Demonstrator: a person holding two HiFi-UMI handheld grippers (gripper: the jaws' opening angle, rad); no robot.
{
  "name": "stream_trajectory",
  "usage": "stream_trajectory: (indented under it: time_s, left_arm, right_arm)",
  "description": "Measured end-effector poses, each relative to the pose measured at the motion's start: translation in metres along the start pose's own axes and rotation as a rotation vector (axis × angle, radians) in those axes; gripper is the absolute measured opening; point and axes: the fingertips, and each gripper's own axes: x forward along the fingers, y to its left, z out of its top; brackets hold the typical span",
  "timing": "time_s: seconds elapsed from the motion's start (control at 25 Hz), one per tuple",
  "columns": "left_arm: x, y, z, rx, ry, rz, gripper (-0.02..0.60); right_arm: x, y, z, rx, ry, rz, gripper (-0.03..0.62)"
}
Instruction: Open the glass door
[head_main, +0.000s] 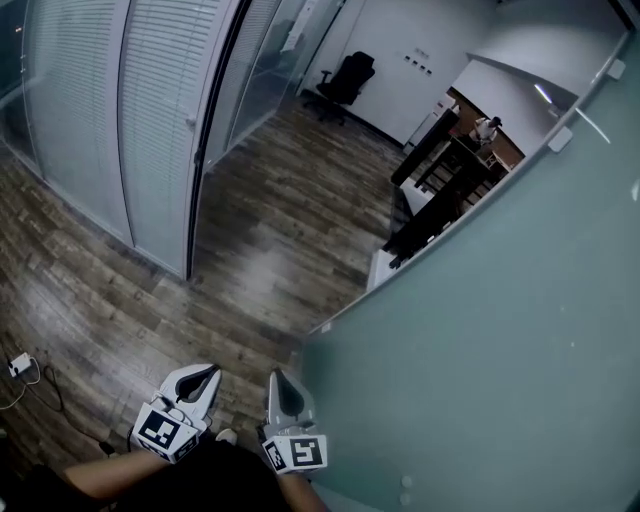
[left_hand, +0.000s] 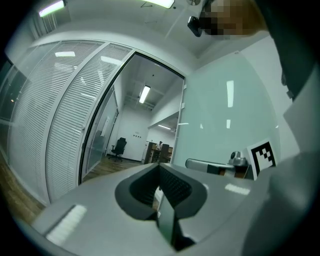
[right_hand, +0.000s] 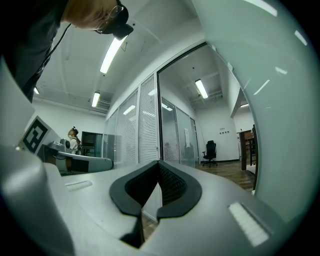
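Two grippers sit low at the near edge of the head view, side by side above the wooden floor (head_main: 290, 240). The left gripper (head_main: 203, 378) has its jaws pressed tight together, with nothing between them. The right gripper (head_main: 279, 380) is the same: its jaws are closed all the way and hold nothing. Both point level at the doorway, and neither one touches anything.

Just beside the right gripper, on its right, stands the glass door (head_main: 480, 330). It is a big, milky green pane. Its near edge is close to the right gripper, and the pane runs away at a slant toward the far right. I cannot see a handle on it for sure in any view, and I cannot tell which side its hinges are on.

Across from the door's edge stands the black door frame (head_main: 203, 150), next to a wall of white blinds (head_main: 150, 120). Between the frame and the door is a wide strip of bare floor, so I think the door is already swung open. The gap looks wide enough to walk through. If that is right, the main job is done. All that may be left is to push the door wider or to step through.

Far inside the room, a black office chair (head_main: 345, 80) stands by the back wall. A person (head_main: 487, 128) is at the desks beyond the door's top edge.
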Motion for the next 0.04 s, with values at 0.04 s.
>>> stream_trajectory:
  time_s: [0.04]
  left_arm:
    - [0.0055, -0.0009, 0.0054, 0.014, -0.022, -0.01, -0.002]
  right_arm:
    - [0.0026, -0.0032, 0.0041, -0.012, -0.021, -0.001, 0.0]
